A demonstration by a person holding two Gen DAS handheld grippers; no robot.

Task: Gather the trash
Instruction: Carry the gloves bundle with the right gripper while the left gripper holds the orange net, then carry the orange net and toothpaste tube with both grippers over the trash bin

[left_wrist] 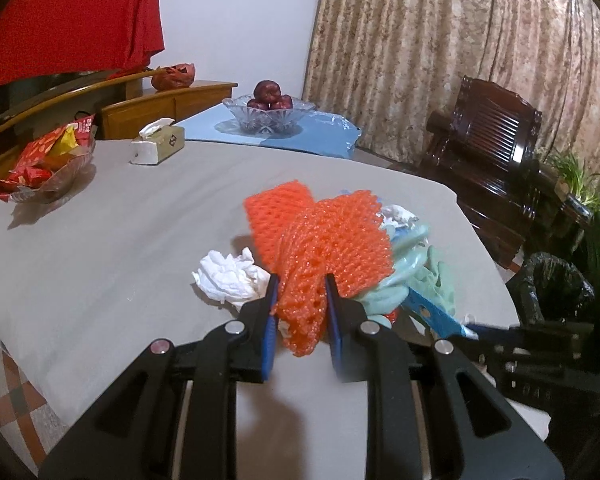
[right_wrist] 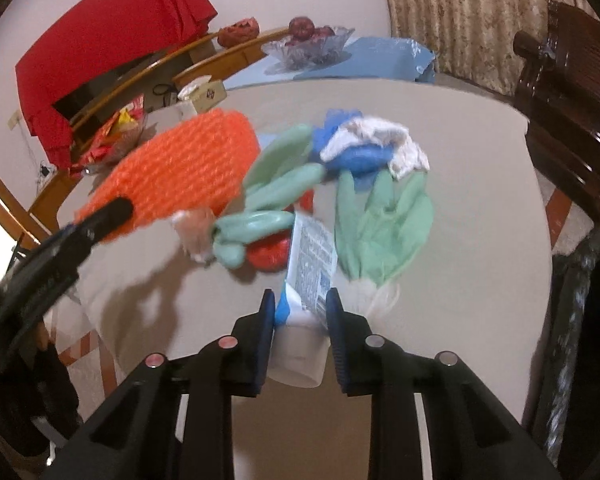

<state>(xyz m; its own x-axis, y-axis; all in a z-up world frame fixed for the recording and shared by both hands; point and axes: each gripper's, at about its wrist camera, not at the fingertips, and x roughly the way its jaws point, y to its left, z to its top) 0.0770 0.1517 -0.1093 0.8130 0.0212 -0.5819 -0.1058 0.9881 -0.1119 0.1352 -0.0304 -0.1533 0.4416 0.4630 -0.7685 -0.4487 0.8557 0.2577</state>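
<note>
My left gripper is shut on an orange foam net, which bulges between its blue pads and hangs over the trash pile. A crumpled white tissue lies just left of it on the grey table. My right gripper is shut on a white and blue printed tube; the cap end points back at the camera. Beyond the tube lie green gloves, a blue glove, white crumpled paper and a red scrap. The net shows at left.
A bin with a black liner stands off the table's right edge beside a dark wooden chair. At the far side sit a tissue box, a bowl of snack packets and a glass bowl of apples.
</note>
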